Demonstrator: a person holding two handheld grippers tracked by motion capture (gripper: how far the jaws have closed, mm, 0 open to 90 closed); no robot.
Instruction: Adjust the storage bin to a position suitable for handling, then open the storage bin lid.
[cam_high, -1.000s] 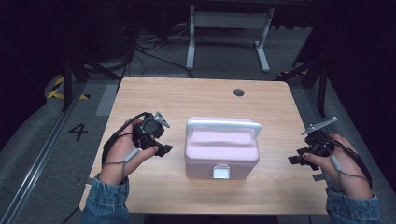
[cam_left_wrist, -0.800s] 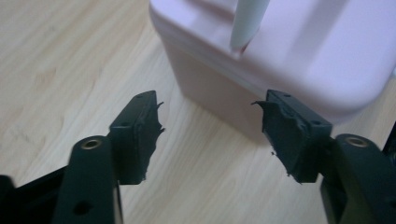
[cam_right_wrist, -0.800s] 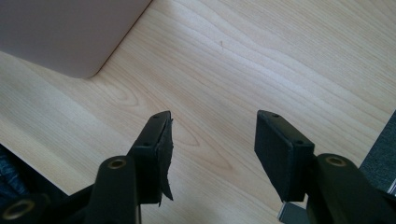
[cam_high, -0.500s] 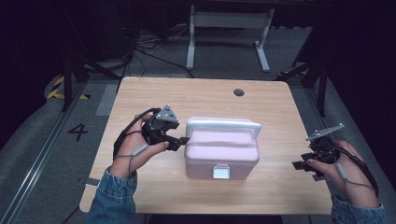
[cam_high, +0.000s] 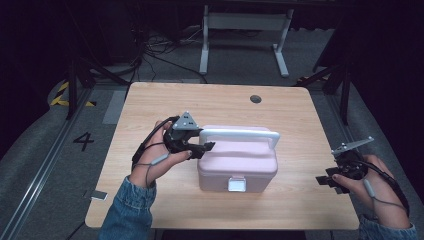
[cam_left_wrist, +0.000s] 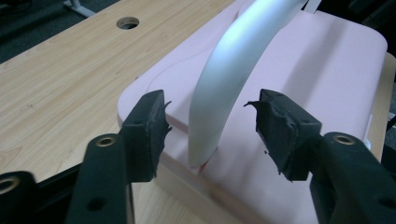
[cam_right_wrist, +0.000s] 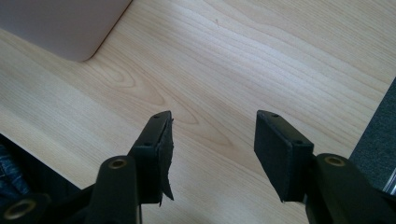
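- At the middle of the table (cam_high: 150, 105) stands the pink box (cam_high: 237, 167), lid down, its white latch (cam_high: 236, 184) facing you and its white handle (cam_high: 240, 134) raised upright over the lid.
- Your left gripper (cam_high: 202, 148) sits at the box's left end, just where the handle meets the lid.
- From the left gripper view, the left gripper (cam_left_wrist: 210, 126) has its fingers (cam_left_wrist: 152, 126) spread wide, one on each side of the handle's (cam_left_wrist: 219, 88) lower end, with a gap on both sides; nothing is clamped yet.
- As far as this shows, the approach is done and the grasp is not: you would need to close on the handle before the box (cam_left_wrist: 299, 79) can be lifted or steadied.
- The latch looks shut, so opening the lid also seems still ahead of you.
- Your right gripper (cam_high: 330, 181) waits well apart from the box, near the table's right edge.
- Through the right gripper view, its fingers (cam_right_wrist: 156, 154) are wide open too, holding nothing, over bare wood, with only a corner of the box (cam_right_wrist: 65, 28) at the upper left.
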